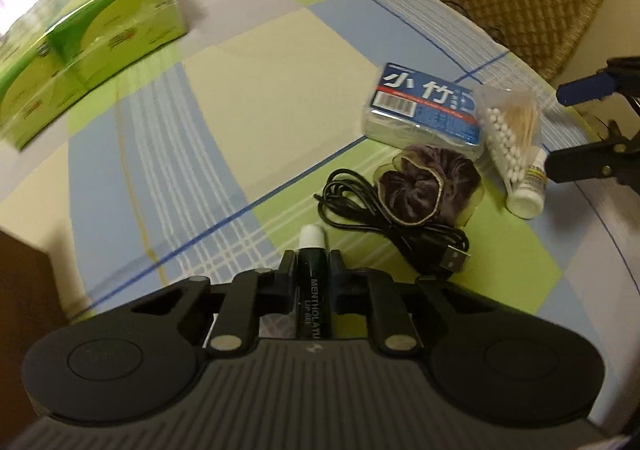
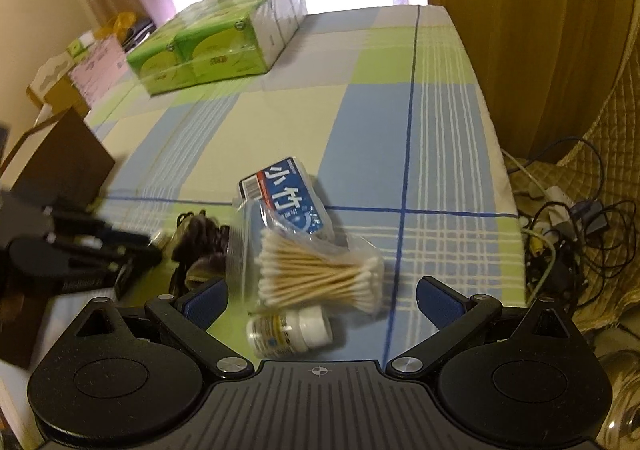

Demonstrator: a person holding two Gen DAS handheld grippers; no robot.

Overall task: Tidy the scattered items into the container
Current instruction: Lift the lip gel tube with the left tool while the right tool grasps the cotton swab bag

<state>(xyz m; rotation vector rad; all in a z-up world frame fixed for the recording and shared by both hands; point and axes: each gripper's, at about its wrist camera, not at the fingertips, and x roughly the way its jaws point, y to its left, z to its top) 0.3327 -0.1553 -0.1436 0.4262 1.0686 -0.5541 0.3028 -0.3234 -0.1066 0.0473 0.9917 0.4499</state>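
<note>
We are finding the left gripper (image 1: 313,270) clamping a dark green lip-balm stick with a white cap (image 1: 312,274); both black fingers (image 1: 286,270) are pressing its sides, and the capped end is projecting forward over the checked blue, green and cream tablecloth (image 1: 224,90).

We are noting the right gripper (image 2: 320,300) standing with its blue-padded fingers (image 2: 206,302) spread wide and gripping nothing. Between and just ahead of them a small white plastic bottle with a yellow label (image 2: 288,332) is lying on its side; we cannot tell whether either pad is touching it.

Touching that bottle, a clear bag of wooden cotton swabs (image 2: 316,274) is resting partly on a blue-and-white flat packet with a barcode (image 2: 286,198).

Beside these a dark purple velvet scrunchie (image 1: 424,186) and a coiled black USB cable (image 1: 384,222) are lying in contact.

A green shrink-wrapped multipack of tissue boxes (image 2: 216,42) is sitting well apart at the far end.
</note>
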